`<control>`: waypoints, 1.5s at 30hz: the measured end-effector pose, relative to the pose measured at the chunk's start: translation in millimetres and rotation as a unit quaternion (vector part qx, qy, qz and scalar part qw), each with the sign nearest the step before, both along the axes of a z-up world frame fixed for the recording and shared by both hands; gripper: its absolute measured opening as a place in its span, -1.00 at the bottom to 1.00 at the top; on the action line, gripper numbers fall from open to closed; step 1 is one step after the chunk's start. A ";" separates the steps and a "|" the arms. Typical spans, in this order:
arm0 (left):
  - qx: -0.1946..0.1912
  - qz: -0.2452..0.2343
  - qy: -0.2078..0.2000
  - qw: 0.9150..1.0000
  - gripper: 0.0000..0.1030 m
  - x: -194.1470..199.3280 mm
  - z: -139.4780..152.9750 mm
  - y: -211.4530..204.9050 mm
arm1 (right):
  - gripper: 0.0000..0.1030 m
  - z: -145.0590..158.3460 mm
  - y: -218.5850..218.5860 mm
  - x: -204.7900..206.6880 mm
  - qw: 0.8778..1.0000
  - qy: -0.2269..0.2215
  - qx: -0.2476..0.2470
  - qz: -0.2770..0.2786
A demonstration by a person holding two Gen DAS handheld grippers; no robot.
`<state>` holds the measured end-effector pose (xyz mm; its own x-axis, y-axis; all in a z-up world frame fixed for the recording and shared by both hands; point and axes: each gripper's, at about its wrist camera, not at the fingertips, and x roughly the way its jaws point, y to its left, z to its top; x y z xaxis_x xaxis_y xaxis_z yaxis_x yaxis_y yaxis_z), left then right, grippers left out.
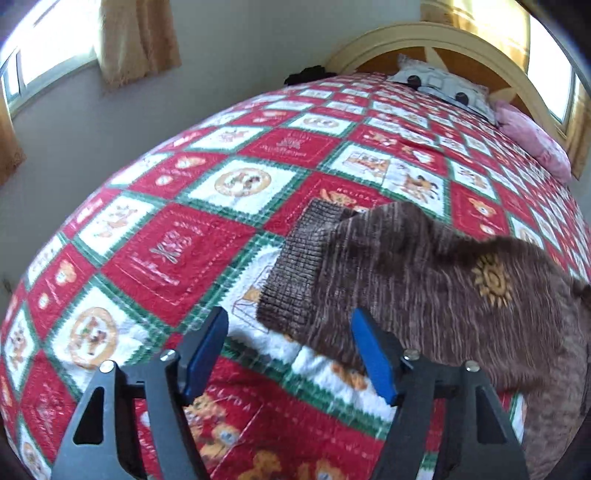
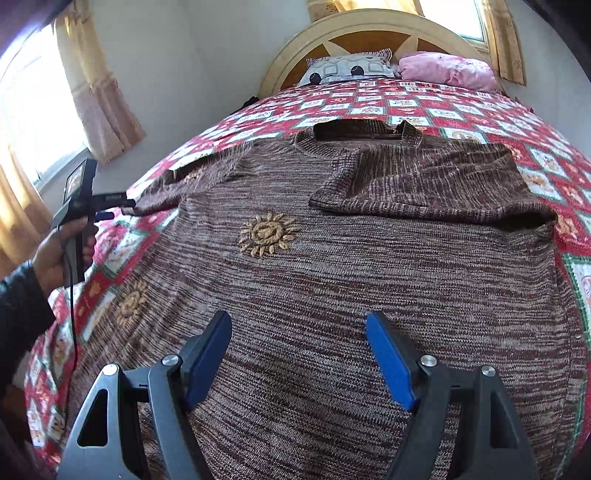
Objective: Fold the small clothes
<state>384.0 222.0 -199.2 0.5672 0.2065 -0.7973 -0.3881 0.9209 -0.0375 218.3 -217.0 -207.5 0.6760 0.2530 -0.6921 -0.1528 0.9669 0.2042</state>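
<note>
A brown marled knit sweater with tan sun motifs lies flat on the bed, neck toward the headboard. One sleeve is folded across the chest. The other sleeve stretches out to the left. Its ribbed cuff lies just ahead of my left gripper, whose blue pads stand apart with only the cuff's near corner between them, not pressed. In the right wrist view the left gripper sits at that sleeve's end, held by a hand. My right gripper hovers open over the sweater's lower body.
A red, green and white patchwork quilt covers the bed. A grey patterned pillow and a pink pillow lean at the cream headboard. The bed's left edge drops beside a wall with curtained windows.
</note>
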 end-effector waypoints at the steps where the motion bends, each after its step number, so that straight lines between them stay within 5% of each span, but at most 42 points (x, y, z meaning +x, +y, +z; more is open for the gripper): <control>1: -0.003 0.004 0.002 1.000 0.34 3.5 -2.1 1.8 | 0.53 0.0 -0.1 -0.3 1.000 0.000 -0.001 0.001; 3: 0.006 0.007 -0.005 1.000 0.17 6.0 -2.2 0.0 | 0.53 -0.2 -0.5 -0.9 1.000 0.001 -0.001 0.001; 4: 0.007 -0.002 -0.006 1.000 -0.26 8.1 -2.3 -2.3 | 0.53 0.1 -0.5 -0.6 1.000 0.002 -0.001 0.002; 6: 0.001 -0.032 -0.008 0.999 -0.73 11.8 0.5 -9.1 | 0.54 0.1 -0.1 -0.5 1.000 0.002 0.000 0.002; 14: -0.017 -0.079 -0.064 0.995 -0.74 3.1 50.4 -41.7 | 0.54 0.0 -0.5 0.3 1.000 0.002 0.001 0.002; 23: -0.049 -0.176 -0.124 0.975 -0.74 5.4 121.0 -137.2 | 0.54 -1.3 0.9 1.4 1.000 0.001 0.000 0.001; 33: -0.068 -0.285 -0.121 0.949 -0.74 5.9 117.4 -268.9 | 0.54 -1.3 -4.2 3.2 1.000 0.001 0.018 0.002; 36: -0.069 -0.322 -0.094 0.940 -0.63 5.7 94.8 -305.0 | 0.54 -1.5 -4.8 2.9 1.000 0.000 0.024 0.002; 40: -0.068 -0.368 -0.078 0.924 -0.16 -12.2 80.1 -322.6 | 0.55 -2.5 -6.5 3.7 1.000 0.001 0.028 0.003; 41: -0.066 -0.372 -0.088 0.922 0.08 -19.4 81.8 -318.1 | 0.55 -2.5 -7.5 4.1 1.000 0.001 0.030 0.003; 43: -0.071 -0.361 -0.111 0.923 0.46 -30.0 85.0 -298.8 | 0.55 -2.3 -8.6 4.5 0.999 0.001 0.032 0.003; 45: -0.038 -0.322 -0.136 0.936 0.57 -36.3 83.3 -272.4 | 0.55 -2.2 -9.5 4.7 0.999 0.001 0.035 0.004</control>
<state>347.7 -50.4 -115.9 0.7389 -0.3001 -0.6033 0.2805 0.9511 -0.1296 223.0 -226.5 -209.7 0.6730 0.3054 -0.6736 -0.1594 0.9493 0.2711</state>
